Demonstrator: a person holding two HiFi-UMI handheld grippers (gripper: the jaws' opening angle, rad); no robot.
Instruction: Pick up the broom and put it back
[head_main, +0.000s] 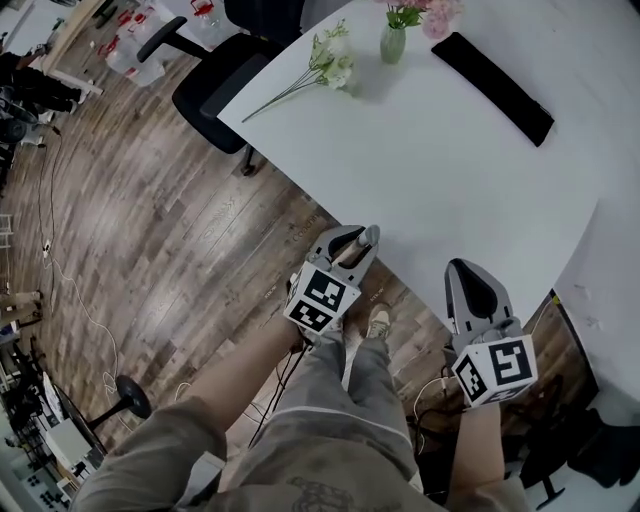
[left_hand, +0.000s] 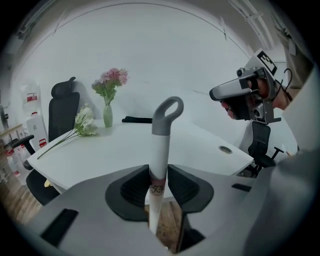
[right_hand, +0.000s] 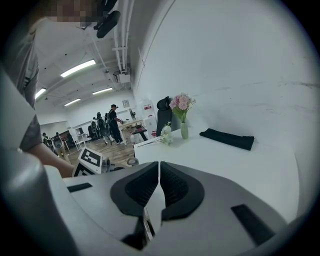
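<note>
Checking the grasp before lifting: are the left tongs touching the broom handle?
Touching. The left gripper view shows the left tongs closed on the white broom handle, both pads against it with no gap.

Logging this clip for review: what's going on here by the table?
A person stands at the edge of a white table with a claw in each hand. The left claw is shut on a white broom handle, held roughly upright, grey hanging loop on top. The right claw is shut and empty, alongside it. The broom's head is out of view.
</note>
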